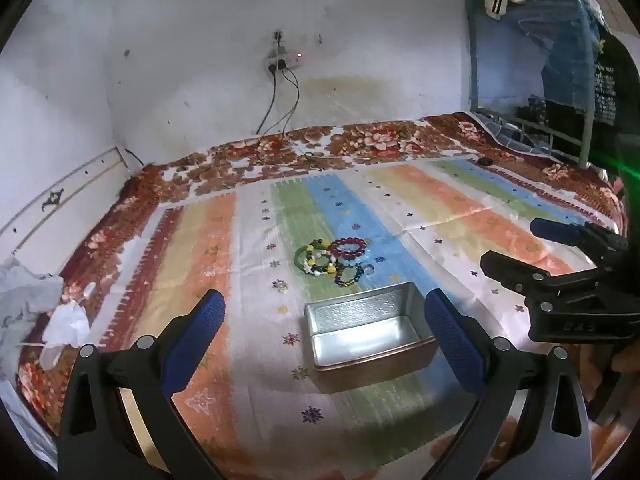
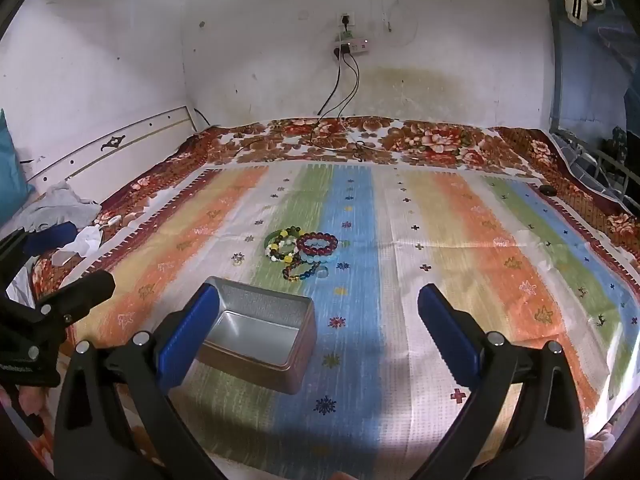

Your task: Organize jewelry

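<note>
Left wrist view: both tongs, left tongs point(image 1: 325, 332) and right tongs point(image 2: 319, 330), gaped wide, empty. Advised pinching red bracelet point(image 1: 348, 249) first, then lowering into tin point(image 1: 370, 330) mid-bed.

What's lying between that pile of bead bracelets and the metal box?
Nothing but bare striped cloth. In both wrist views, a short strip of it separates the bracelets from the far rim of the open metal box; they do not touch.
</note>
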The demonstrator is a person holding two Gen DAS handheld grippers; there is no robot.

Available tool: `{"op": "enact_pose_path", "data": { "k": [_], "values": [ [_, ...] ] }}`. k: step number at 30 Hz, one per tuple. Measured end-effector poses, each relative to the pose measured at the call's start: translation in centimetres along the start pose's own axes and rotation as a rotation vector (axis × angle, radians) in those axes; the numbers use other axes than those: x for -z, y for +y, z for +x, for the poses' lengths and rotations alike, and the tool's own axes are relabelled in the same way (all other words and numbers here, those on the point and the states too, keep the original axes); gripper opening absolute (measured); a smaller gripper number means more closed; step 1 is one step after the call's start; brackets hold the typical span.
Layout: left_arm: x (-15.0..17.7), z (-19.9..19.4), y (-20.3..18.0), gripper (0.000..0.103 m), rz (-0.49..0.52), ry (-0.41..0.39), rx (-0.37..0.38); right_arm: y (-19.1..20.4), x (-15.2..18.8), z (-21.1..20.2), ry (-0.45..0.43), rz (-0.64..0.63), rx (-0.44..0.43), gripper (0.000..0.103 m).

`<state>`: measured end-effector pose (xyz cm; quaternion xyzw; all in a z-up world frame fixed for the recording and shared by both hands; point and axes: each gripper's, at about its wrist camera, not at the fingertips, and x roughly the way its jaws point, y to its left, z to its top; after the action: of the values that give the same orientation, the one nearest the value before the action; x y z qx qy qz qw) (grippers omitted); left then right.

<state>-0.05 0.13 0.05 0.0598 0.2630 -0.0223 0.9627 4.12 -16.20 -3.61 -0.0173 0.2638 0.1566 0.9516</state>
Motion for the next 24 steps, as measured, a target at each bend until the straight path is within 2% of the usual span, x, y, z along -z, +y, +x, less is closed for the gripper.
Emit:
{"op": "enact_pose_path", "data": {
  "k": [3, 10, 24],
  "values": [
    [0.2, -0.2, -0.6, 0.097, -0.004, 0.002, -0.001, 0.0, 0.0, 0.0, -0.003, -0.004, 0.003, 0.098],
    [-0.1, 0.2, 0.8, 0.098, -0.054, 0.024, 0.032, 0.1, 0.0, 0.0, 0.0, -0.005, 0.006, 0.098],
    [0.6, 0.7, 0.9, 0.097, -0.058, 0.041, 0.011, -0.1, -0.1, 0.5, 0.016, 0.001, -0.013, 0.098]
  ]
}}
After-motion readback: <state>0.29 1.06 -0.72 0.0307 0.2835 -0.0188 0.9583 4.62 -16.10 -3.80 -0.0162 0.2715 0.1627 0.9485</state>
